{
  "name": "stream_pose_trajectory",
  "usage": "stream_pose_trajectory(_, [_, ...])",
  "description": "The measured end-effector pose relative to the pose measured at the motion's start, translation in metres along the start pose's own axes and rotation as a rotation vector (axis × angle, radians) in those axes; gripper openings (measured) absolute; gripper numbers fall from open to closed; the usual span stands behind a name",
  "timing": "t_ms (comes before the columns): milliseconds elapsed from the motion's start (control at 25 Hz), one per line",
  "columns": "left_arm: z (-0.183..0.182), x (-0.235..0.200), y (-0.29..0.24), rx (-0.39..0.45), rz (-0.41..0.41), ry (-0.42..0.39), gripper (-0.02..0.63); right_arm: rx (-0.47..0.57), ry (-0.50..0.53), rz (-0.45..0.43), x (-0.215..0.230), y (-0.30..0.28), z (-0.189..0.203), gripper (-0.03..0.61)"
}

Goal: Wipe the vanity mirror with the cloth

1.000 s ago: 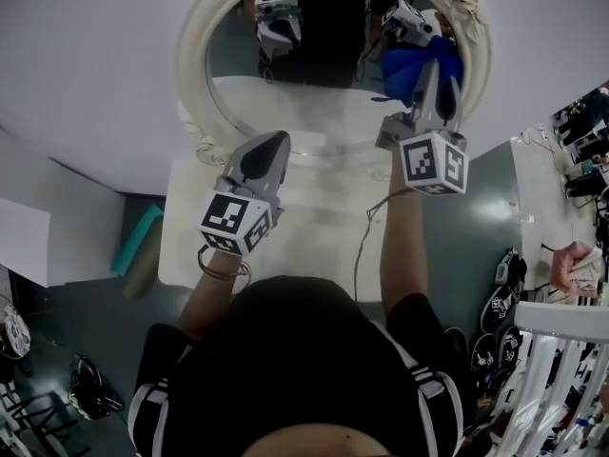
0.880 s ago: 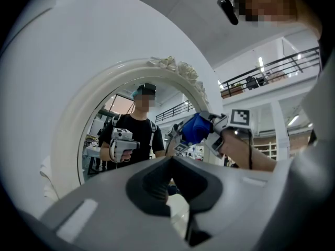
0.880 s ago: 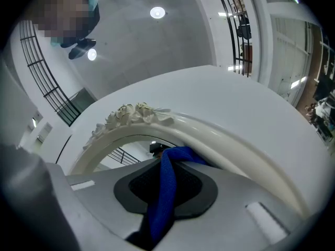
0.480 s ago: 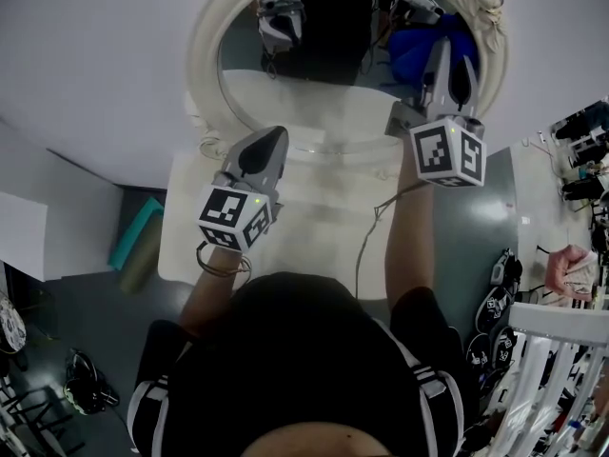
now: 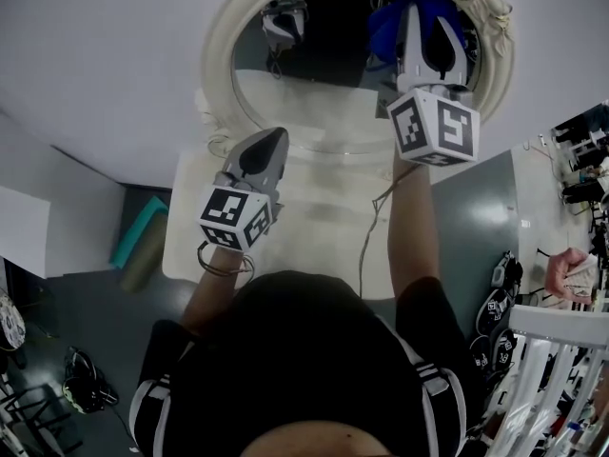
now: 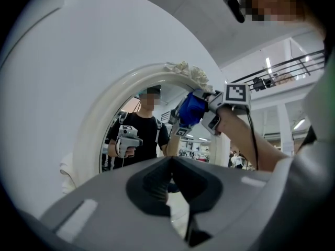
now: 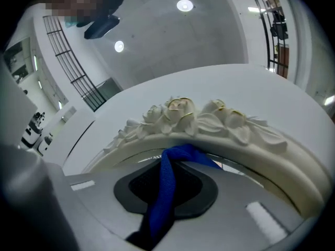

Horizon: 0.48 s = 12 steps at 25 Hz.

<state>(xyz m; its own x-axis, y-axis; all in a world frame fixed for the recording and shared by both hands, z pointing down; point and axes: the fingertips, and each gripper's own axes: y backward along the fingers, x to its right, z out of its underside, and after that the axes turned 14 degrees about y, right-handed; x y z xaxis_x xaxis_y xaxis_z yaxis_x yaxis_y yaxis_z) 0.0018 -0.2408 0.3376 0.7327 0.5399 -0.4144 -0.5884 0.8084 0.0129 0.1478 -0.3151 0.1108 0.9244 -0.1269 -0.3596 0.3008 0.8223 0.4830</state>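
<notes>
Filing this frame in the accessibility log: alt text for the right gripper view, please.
The right gripper has a blue cloth clamped between its jaws, the cloth's bunched end lying at the top edge of the cream-framed vanity mirror. Just above it the frame carries carved roses; beyond is a pale ceiling with round lights.

White wall (image 5: 95, 55) up at eleven o'clock, grey floor (image 5: 481, 227) at three, white table (image 5: 304, 236) dead centre, ceiling lights (image 7: 183, 5) glowing overhead.
</notes>
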Motion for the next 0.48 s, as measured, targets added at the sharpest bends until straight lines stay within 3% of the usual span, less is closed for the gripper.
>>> stream_pose_trajectory(200, [-0.004,-0.023,0.027,0.003,-0.024,0.014,0.009,-0.016,0.110,-0.041,-0.061,-0.018,-0.010,0.049])
stream_pose_trajectory(480, [0.000,-0.041,0.044,0.005,-0.063,0.030,0.009,-0.025,0.120,-0.068,-0.106,-0.027,-0.005,0.049])
